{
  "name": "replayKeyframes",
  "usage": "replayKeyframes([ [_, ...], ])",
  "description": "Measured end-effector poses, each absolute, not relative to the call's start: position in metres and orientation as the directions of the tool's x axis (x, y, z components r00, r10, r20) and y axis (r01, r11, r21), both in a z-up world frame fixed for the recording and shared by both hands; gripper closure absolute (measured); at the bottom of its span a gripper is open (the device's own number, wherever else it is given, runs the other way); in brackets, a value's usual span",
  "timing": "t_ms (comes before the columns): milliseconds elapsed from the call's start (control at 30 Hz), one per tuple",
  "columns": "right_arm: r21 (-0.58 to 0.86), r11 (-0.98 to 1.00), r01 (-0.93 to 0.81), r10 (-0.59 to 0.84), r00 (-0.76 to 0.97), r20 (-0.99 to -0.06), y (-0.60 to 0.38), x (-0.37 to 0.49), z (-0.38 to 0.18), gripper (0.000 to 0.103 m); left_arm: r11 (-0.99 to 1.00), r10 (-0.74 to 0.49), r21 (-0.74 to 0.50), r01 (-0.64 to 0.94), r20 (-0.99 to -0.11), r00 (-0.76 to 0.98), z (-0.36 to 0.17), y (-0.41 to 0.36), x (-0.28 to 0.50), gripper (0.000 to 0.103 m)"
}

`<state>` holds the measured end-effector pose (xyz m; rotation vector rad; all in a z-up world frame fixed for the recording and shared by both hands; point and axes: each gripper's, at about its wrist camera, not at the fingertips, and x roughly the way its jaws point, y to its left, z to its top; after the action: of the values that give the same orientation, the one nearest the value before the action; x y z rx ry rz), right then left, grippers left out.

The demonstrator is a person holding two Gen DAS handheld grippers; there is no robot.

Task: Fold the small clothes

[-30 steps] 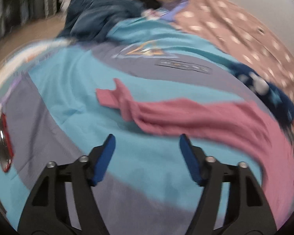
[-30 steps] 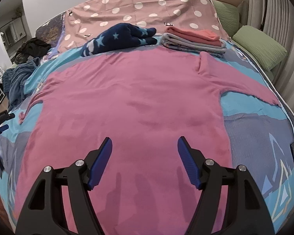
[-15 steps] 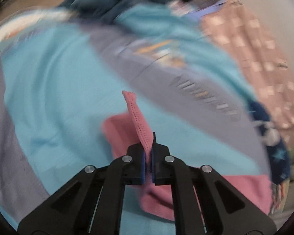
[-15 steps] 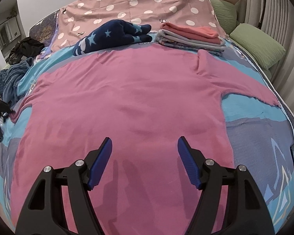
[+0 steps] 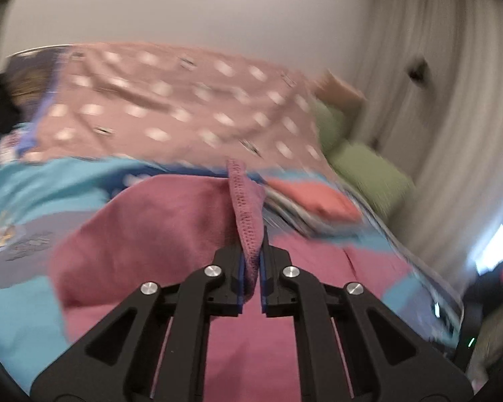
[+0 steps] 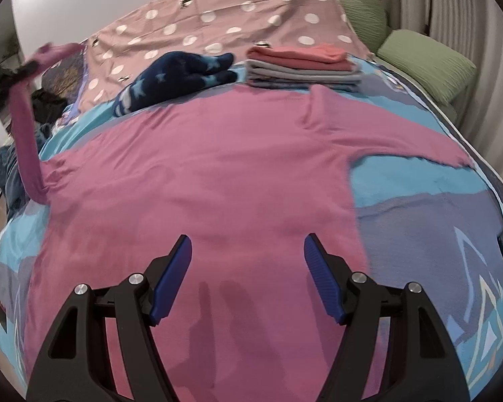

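Observation:
A large pink long-sleeved shirt (image 6: 201, 174) lies spread flat on the blue and grey bedspread (image 6: 419, 221). Its left sleeve (image 6: 21, 117) is pulled up off the bed at the far left, held by my left gripper (image 6: 26, 67). In the left wrist view the sleeve cuff (image 5: 243, 201) stands pinched between the pads of the left gripper (image 5: 251, 248); the jaws are opening slightly, with the cloth still caught between them. My right gripper (image 6: 248, 254) hovers open over the shirt's lower body with nothing between its fingers. The right sleeve (image 6: 402, 147) lies flat.
A stack of folded clothes (image 6: 301, 67) and a navy star-patterned garment (image 6: 174, 77) lie beyond the shirt's collar. Behind them is a pink dotted blanket (image 6: 218, 20). Green pillows (image 6: 426, 63) line the right side by the curtain. Dark clothes (image 6: 3, 164) are heaped at the left edge.
The left gripper closed on the tip of the left sleeve, then rose and swung right, lifting the sleeve off the bed. The right gripper stayed open and drifted slightly.

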<state>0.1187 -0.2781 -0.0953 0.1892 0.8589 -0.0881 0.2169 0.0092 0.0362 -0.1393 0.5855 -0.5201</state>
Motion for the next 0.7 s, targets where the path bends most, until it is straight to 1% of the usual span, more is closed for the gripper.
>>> replayKeyframes([
  [67, 0.138, 0.975, 0.173, -0.007, 0.645, -0.764, -0.289, 0.116, -0.096, 0.032, 0.842, -0.532, -0.267, 0.468, -0.556, 0.639, 0.005, -0.03, 0.216, 0.09],
  [167, 0.135, 0.974, 0.184, -0.015, 0.642, -0.766, -0.301, 0.112, -0.094, 0.032, 0.83, -0.522, -0.243, 0.501, -0.652, 0.549, -0.042, -0.07, 0.21, 0.084],
  [233, 0.129, 0.975, 0.18, -0.018, 0.646, -0.764, -0.306, 0.112, -0.091, 0.032, 0.833, -0.504, -0.224, 0.505, -0.682, 0.529, -0.061, -0.074, 0.211, 0.073],
  [267, 0.13, 0.976, 0.175, -0.014, 0.645, -0.764, -0.308, 0.113, -0.09, 0.032, 0.838, -0.495, -0.216, 0.5, -0.688, 0.531, -0.065, -0.071, 0.207, 0.064],
  [300, 0.138, 0.976, 0.167, -0.002, 0.644, -0.765, -0.309, 0.116, -0.089, 0.032, 0.848, -0.477, -0.199, 0.49, -0.688, 0.546, -0.065, -0.063, 0.199, 0.057],
  [333, 0.158, 0.975, 0.154, 0.023, 0.64, -0.768, -0.311, 0.12, -0.088, 0.032, 0.859, -0.456, -0.174, 0.481, -0.687, 0.566, -0.065, -0.056, 0.194, 0.054],
  [400, 0.196, 0.972, 0.13, 0.07, 0.635, -0.769, -0.313, 0.128, -0.086, 0.032, 0.884, -0.403, -0.112, 0.454, -0.676, 0.618, -0.057, -0.036, 0.181, 0.039],
  [433, 0.227, 0.968, 0.106, 0.112, 0.627, -0.771, -0.312, 0.134, -0.085, 0.032, 0.904, -0.354, -0.065, 0.422, -0.666, 0.656, -0.054, -0.021, 0.174, 0.037],
  [467, 0.265, 0.961, 0.081, 0.161, 0.616, -0.771, -0.311, 0.141, -0.084, 0.032, 0.915, -0.327, -0.042, 0.402, -0.662, 0.674, -0.052, -0.012, 0.172, 0.035],
  [533, 0.326, 0.944, 0.048, 0.235, 0.597, -0.767, -0.306, 0.152, -0.084, 0.032, 0.946, -0.234, 0.015, 0.324, -0.659, 0.715, -0.052, 0.02, 0.165, 0.032],
  [600, 0.403, 0.915, -0.006, 0.339, 0.552, -0.762, -0.294, 0.172, -0.087, 0.032, 0.972, -0.151, 0.036, 0.233, -0.664, 0.732, -0.056, 0.055, 0.164, 0.03],
  [700, 0.459, 0.888, -0.028, 0.414, 0.483, -0.771, -0.276, 0.201, -0.094, 0.032, 0.996, -0.028, 0.044, 0.08, -0.69, 0.723, -0.068, 0.104, 0.172, 0.03],
])
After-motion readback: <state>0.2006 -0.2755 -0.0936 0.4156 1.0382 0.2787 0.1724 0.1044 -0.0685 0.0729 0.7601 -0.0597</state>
